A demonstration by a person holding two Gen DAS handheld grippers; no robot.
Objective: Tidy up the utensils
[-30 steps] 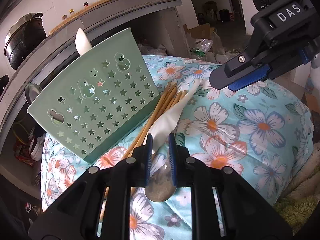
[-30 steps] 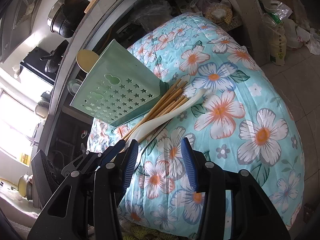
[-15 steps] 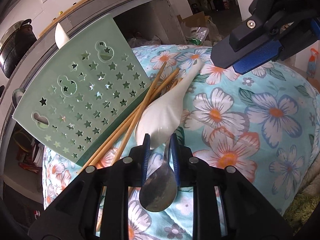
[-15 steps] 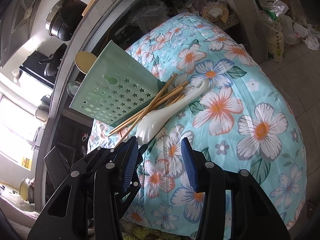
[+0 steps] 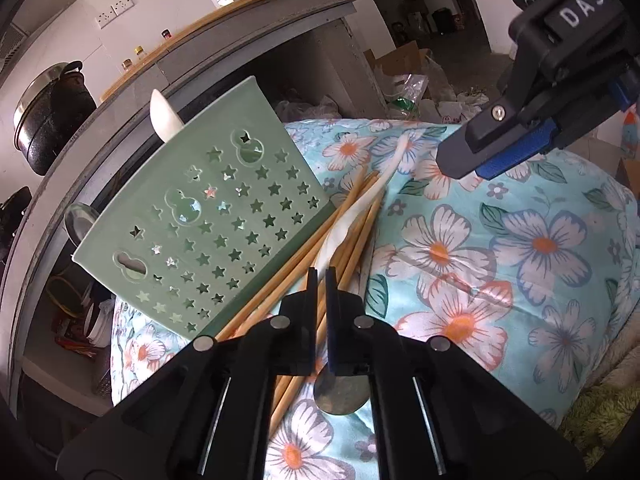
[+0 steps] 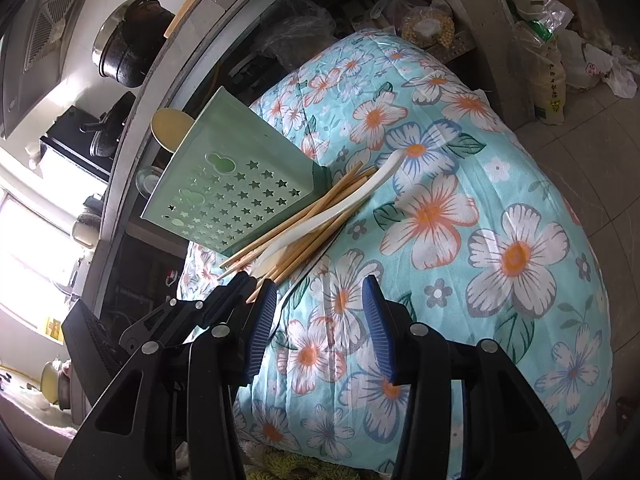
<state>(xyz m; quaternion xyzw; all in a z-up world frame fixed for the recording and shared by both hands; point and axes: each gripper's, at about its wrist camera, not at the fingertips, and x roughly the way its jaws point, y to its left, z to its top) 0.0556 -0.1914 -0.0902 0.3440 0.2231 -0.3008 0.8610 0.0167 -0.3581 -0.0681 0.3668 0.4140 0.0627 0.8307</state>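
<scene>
Surface: a floral quilt (image 6: 500, 240), turquoise with white and orange flowers, is draped over a rounded support; everything below is carried on it.
Utensil holder: a pale green plastic holder (image 5: 208, 216), pierced with star and gourd cut-outs, is seen tilted at the quilt's far left edge, beside the grey counter (image 5: 224, 52).
Item in holder: a cream spoon end (image 5: 163, 118) is seen projecting above the holder's upper rim.
Chopsticks: a loose bundle of bamboo chopsticks (image 6: 304, 216) is laid diagonally against the holder's lower edge, touching it.
White spoon: a long white ceramic spoon (image 6: 340, 204) is laid among the chopsticks, its handle pointed toward the far side of the quilt.
Metal spoon: the bowl of a metal spoon (image 5: 341, 396) is seen flat on the quilt, partly hidden under the left tongs, near the quilt's near edge.
Left gripper (image 5: 321, 276): the jaws are brought fully together over the near ends of the chopsticks and white spoon; whether anything is pinched between them cannot be told.
Right gripper (image 6: 320, 292): the blue-padded jaws are held partly apart above the quilt, just beside the chopstick ends, with nothing between them.
</scene>
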